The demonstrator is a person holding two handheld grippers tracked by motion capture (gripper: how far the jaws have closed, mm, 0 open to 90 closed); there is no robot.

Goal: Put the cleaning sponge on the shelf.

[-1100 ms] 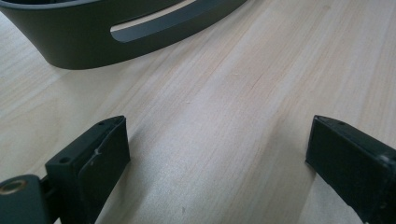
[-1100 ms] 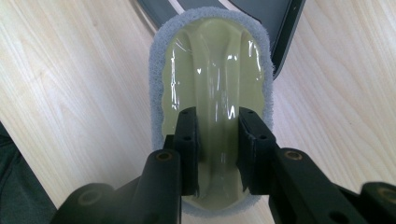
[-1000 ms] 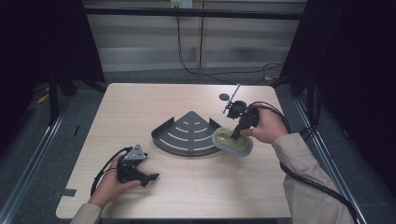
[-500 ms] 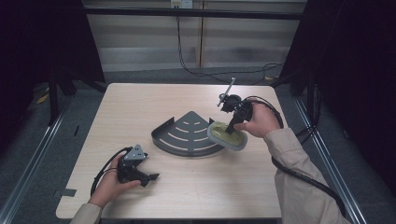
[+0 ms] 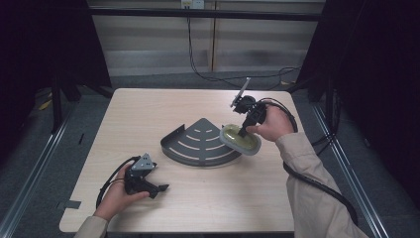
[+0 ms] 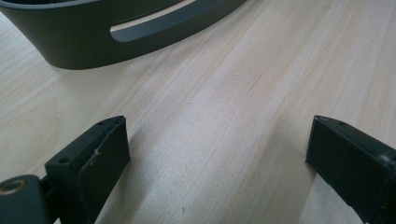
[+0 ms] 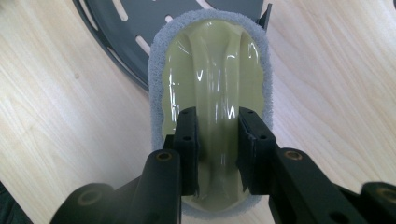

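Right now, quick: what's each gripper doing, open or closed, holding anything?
Left gripper: open, holding nothing, low over the table.
Right gripper: closed on the central ridge of the yellow scrubbing pad, at the grey corner rack.

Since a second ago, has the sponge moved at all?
Yes. The sponge, clamped in the right gripper, has shifted left, from the table beside the grey rack onto its right edge.

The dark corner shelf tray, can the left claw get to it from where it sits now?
Probably yes. The left claw rests open on the table, with bare wood between it and the corner shelf tray. The right claw, gripping the scrubbing pad, is at the tray's far edge.
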